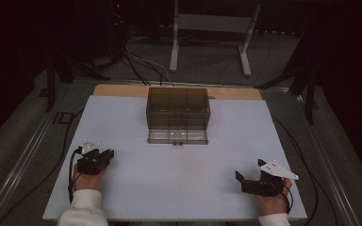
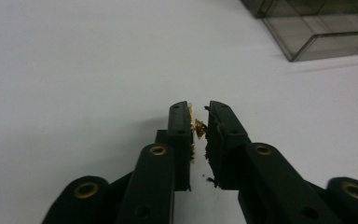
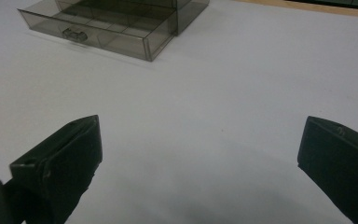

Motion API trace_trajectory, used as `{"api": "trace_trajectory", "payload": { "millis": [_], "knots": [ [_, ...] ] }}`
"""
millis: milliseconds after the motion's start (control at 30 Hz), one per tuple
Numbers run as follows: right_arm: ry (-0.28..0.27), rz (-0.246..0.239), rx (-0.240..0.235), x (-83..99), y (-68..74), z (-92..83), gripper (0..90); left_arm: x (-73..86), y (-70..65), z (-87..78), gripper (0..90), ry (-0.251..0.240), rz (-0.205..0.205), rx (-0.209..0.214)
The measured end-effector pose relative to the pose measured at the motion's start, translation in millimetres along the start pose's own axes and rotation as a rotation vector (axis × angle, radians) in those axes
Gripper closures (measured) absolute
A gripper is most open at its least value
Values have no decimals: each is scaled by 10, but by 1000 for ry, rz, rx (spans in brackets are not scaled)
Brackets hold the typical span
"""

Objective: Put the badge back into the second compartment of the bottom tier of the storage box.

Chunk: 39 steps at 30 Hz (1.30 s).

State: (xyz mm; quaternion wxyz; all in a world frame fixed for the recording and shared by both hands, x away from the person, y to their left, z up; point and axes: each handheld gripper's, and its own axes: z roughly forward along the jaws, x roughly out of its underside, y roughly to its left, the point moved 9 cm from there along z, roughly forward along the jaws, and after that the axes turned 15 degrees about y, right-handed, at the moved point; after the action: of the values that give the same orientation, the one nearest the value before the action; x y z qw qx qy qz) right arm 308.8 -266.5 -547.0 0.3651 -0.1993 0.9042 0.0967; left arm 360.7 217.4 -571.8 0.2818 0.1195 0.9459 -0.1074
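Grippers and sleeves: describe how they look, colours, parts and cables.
Both are black two-jaw tools. The left gripper has brass-coloured rivets along its jaw arms, worn, crumbling pads and a black cable. The right gripper has blocky jaws. Each carries a pale three-cornered plate on top. The person wears white sleeves.

Dim room, dark surround; table (image 1: pixel 136 188) evenly lit, soft shadows; near fingers (image 2: pixel 182 140) blurred.

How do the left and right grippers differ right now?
The left gripper has its jaws nearly together, pinching a small gold-coloured bit; the right gripper stands wide open with nothing between. In the high view the left sits nearer the smoky drawer box. Both are black, hand-held, low over the white table.
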Motion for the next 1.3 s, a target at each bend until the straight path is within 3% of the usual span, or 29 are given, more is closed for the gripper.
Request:
{"api": "trace_trajectory", "payload": {
  "millis": [433,1300],
  "knots": [
    [-1,-2,-4,-2,8,1,1,-47,-24,-133,825,-51,-26,55],
    [2,-5,-8,-8,20,15,1,-221,-168,-243,825,-101,-13,109]
  ]
}}
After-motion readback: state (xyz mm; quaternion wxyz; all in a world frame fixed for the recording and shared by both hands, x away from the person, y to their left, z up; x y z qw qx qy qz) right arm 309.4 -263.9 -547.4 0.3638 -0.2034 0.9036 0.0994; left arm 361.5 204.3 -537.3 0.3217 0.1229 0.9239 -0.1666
